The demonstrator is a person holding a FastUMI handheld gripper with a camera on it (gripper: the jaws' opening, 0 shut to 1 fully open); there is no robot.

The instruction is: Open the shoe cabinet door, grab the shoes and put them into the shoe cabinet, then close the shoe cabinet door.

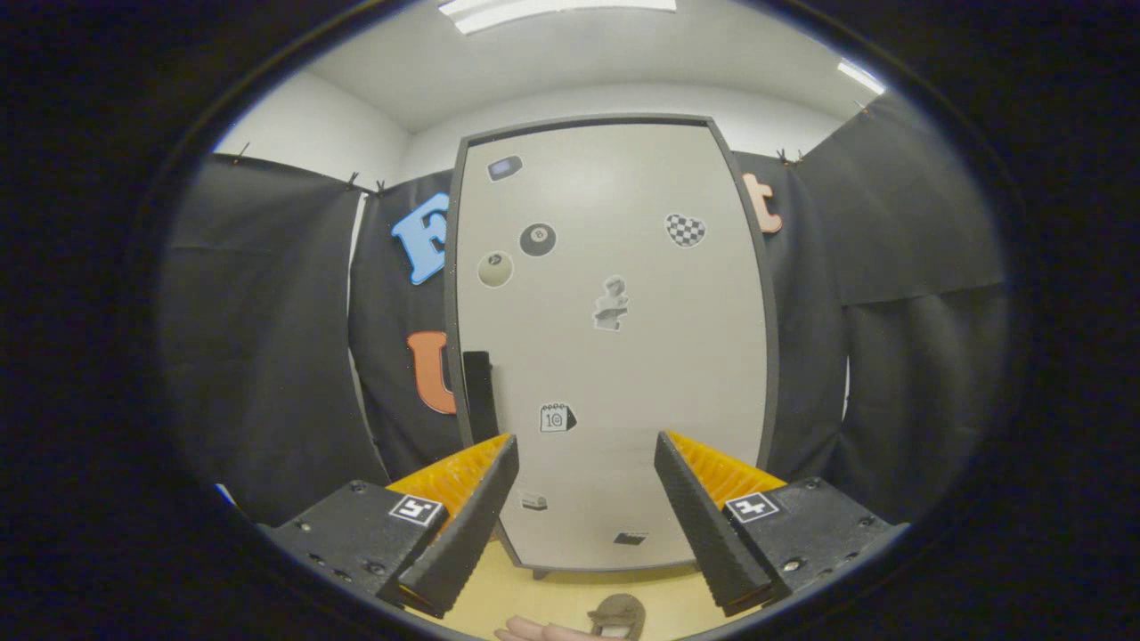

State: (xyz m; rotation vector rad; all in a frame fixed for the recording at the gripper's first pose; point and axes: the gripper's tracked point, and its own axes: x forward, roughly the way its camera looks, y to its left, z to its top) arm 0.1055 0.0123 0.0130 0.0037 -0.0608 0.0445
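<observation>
Straight ahead, the shoe cabinet (614, 347) stands upright on the yellow floor (570, 592), its pale door (623, 374) closed and dotted with small stickers. A black handle (479, 396) runs vertically along the door's left edge, just beyond the left fingertip. The tool (583, 467) has its fingers spread wide apart, holding nothing, aimed at the door's lower half. Below the fingers, a brown shoe (619, 614) lies on the floor beside a person's hand (534, 632).
</observation>
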